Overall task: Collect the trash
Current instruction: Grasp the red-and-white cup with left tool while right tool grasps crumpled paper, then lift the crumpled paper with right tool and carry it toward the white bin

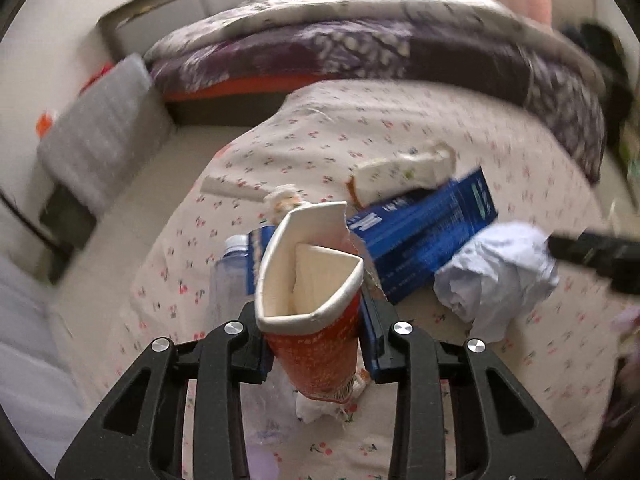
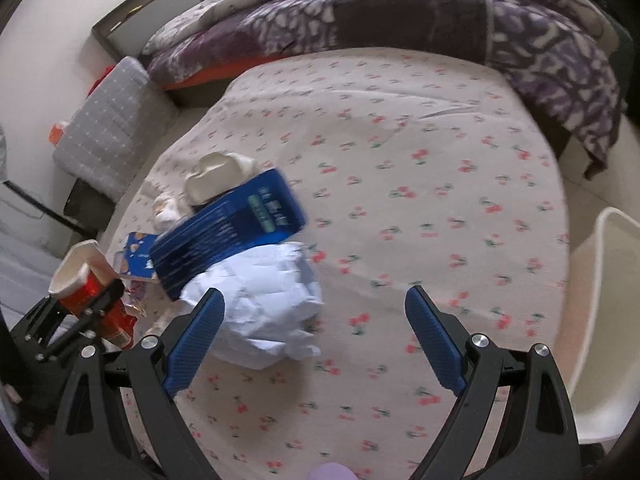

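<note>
A bed (image 2: 400,152) fills most of both views, covered by a pale sheet (image 2: 420,208) printed with small red cherries. Along the bed's far side lies a bunched purple-and-white patterned quilt (image 2: 400,20), with an orange strip (image 2: 216,72) showing under its left end. Off the bed's far left corner, against the wall, sits a grey cushion with a white grid (image 2: 104,120). Behind the quilt stands a padded grey headboard (image 2: 160,4).

The print on the blue box (image 2: 228,232) is too blurred to read. The clear bottle (image 1: 230,276) sits mostly behind the crushed paper cup (image 1: 316,308). The frame edge cuts off the white bin (image 2: 608,320).
</note>
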The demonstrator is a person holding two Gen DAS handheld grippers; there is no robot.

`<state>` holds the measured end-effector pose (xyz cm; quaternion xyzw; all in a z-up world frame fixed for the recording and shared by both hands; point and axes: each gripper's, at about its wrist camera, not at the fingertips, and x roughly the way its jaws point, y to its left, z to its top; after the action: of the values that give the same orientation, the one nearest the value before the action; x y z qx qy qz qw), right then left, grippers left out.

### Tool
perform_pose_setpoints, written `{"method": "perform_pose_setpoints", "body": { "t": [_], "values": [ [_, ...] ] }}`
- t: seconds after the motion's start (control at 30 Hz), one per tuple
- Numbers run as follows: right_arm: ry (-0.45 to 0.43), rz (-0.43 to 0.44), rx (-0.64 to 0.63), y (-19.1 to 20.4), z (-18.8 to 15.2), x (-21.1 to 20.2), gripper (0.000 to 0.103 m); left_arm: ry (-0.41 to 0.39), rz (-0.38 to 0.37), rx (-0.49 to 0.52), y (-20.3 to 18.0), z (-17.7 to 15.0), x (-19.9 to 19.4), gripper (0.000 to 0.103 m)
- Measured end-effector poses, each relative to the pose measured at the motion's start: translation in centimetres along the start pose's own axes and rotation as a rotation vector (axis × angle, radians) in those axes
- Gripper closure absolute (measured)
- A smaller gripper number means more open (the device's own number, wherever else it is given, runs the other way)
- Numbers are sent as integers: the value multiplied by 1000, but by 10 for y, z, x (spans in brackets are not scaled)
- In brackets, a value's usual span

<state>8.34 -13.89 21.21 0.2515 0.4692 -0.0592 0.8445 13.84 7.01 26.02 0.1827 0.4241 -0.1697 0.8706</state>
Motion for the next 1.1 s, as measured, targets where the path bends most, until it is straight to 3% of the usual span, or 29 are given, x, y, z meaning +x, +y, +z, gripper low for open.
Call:
{"method": "perform_pose_setpoints", "body": {
  "t": [0.3,0.63,0.67,0.73,0.8,1.1],
  "values": [
    [25,-26,-115,41,-8,29,14,-34,-110,-214,41,1,-22,71],
    [41,-38,-149,54,-10,51,13,-14,-125,-255,56,-9,-17,71],
    [29,-39,-161,56,-10,51,15,-10,-122,-262,57,-11,-15,71],
    [18,-52,-193,61,-9,52,47,2,-114,-278,60,-13,-12,71],
    [10,-33,-195,62,-8,50,56,9,-105,-293,61,-16,-10,71],
    [-210,1,-222,70,1,-2,59,-110,-17,-303,57,-8,-34,71]
  ]
}}
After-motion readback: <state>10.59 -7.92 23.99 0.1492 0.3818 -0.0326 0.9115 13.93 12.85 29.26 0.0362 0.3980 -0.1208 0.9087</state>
